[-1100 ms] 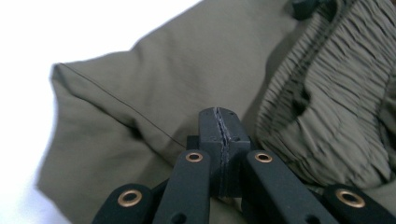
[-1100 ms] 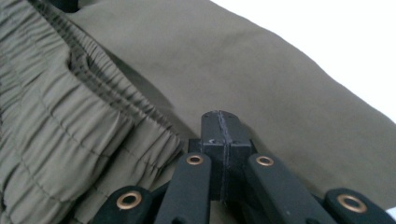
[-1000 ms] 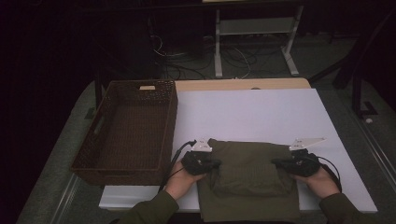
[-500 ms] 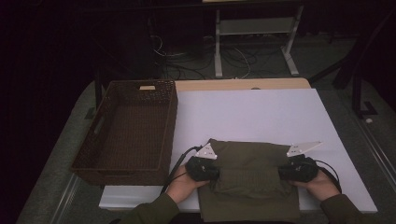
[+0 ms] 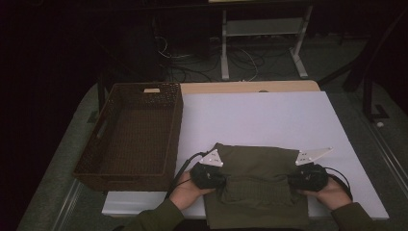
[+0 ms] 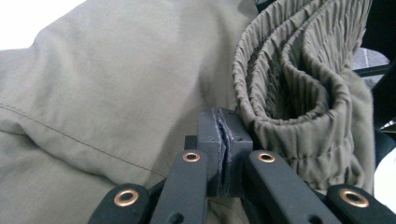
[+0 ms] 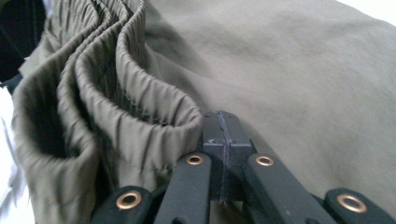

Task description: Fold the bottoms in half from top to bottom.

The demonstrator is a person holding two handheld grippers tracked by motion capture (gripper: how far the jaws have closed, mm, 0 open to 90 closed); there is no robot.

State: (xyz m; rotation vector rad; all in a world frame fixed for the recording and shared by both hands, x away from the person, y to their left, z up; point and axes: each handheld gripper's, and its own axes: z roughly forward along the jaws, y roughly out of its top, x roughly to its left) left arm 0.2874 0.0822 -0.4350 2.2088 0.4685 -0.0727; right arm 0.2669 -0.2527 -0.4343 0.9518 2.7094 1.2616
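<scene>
An olive green garment [image 5: 260, 178] lies folded on the white table [image 5: 260, 115], near its front edge. My left gripper [image 5: 222, 180] lies at its left side and my right gripper [image 5: 291, 182] at its right side, both pointing inward. In the left gripper view the gripper [image 6: 224, 116] is shut, its pads together, resting against the smooth cloth [image 6: 116, 93] beside the gathered elastic waistband [image 6: 289, 70]. The right gripper [image 7: 224, 119] is shut the same way, next to the waistband folds [image 7: 116, 93]. No cloth shows between either pair of pads.
A dark woven basket [image 5: 175, 130], with nothing in it, stands on the table's left part, close to my left hand. Beyond the table's far edge are a metal frame's legs [image 5: 223, 53] and cables on the floor.
Both hands have slid a little toward the near edge of the table along the garment's sides. The jaws have stayed shut.
</scene>
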